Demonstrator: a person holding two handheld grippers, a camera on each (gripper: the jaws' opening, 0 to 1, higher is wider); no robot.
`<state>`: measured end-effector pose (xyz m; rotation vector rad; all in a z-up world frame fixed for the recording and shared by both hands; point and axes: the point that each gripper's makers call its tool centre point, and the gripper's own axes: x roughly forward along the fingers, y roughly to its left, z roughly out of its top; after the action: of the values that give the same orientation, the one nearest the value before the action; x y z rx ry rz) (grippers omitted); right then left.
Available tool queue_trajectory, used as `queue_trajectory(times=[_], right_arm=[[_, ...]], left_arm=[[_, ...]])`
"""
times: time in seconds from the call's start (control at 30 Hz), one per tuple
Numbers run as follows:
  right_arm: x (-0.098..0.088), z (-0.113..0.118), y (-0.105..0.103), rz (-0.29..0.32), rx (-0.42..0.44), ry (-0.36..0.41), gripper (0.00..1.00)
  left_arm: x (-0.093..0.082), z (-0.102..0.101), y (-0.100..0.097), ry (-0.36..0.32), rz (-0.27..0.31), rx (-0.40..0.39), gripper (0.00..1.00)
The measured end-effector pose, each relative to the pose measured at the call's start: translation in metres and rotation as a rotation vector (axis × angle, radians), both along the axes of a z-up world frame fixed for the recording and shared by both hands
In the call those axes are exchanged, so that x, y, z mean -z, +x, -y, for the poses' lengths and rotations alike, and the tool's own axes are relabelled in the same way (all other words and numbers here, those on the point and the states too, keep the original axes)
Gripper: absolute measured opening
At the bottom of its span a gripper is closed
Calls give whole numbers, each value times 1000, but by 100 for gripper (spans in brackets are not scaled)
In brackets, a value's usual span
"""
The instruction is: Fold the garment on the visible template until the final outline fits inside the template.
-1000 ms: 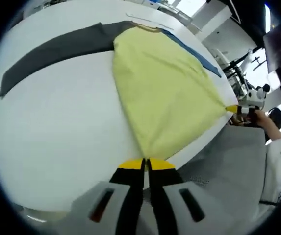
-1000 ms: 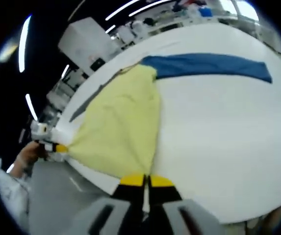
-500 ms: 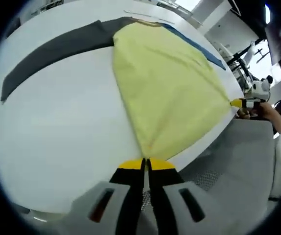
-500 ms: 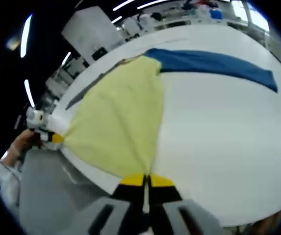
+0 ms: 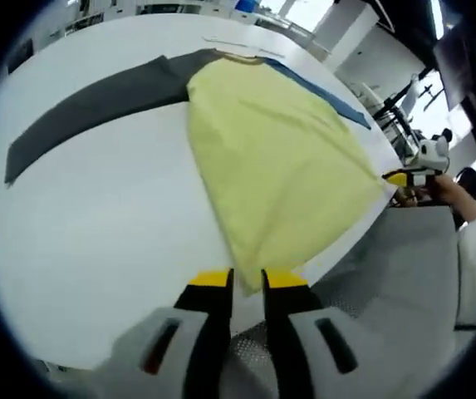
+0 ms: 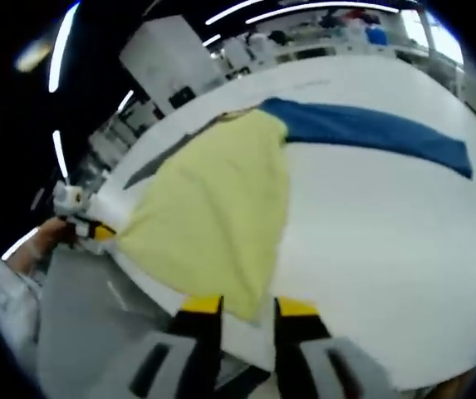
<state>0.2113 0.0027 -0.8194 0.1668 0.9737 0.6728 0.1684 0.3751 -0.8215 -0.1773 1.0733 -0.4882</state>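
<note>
Both grippers, left (image 5: 247, 281) and right (image 6: 247, 309), stand parted, holding nothing; the shirt's (image 5: 275, 158) hem corners lie just ahead. Soft, limp cloth: pinch the corners.

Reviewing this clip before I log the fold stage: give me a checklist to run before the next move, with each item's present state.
1. Left gripper released: ok. Its jaws stand apart at the hem of the yellow garment body.
2. Right gripper released: ok. Its jaws stand apart at the other hem corner.
3. Garment lies flat on the white table: ok. The hem reaches the near table edge.
4. Both sleeves in view: ok. The grey sleeve and the blue sleeve lie spread out to either side.
5. Template outline located: cannot tell, no outline can be made out on the table.
6. Folding begun: not ok, the sleeves are not yet folded in.
</note>
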Motion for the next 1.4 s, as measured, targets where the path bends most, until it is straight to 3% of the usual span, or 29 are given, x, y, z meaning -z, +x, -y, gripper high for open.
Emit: queue_trajectory(times=[0.03,0.1,0.27,0.37,0.4,0.5,0.6,0.83,1.0,1.23,1.33,1.4], right_arm=[[-3,0,2,15,0,3,27],[-11,-3,9,64,-8,18,36],[-27,-12,23,142,-4,76,72],[-32,-12,32,180,8,77,83],[-32,-12,34,191,12,79,87],[-37,-10,41,224,23,79,100],[-40,-4,47,246,34,70,100],[-34,7,56,237,70,59,100],[-32,31,72,233,113,24,100],[-41,85,109,255,229,-26,100],[-33,113,121,238,301,-58,100],[-22,143,136,225,367,-92,96]], left_arm=[[-6,0,3,-1,24,3,22],[-19,2,15,12,134,46,33],[-43,10,29,8,269,81,55],[-58,14,41,-18,359,66,74],[-60,15,41,-23,361,66,79],[-74,20,48,-37,442,81,89],[-84,26,49,-42,486,97,99],[-89,25,53,-56,525,87,99],[-91,28,53,-52,539,77,97],[-96,30,56,-59,552,44,95],[-96,30,56,-64,551,35,93],[-95,29,57,-71,549,32,93]])
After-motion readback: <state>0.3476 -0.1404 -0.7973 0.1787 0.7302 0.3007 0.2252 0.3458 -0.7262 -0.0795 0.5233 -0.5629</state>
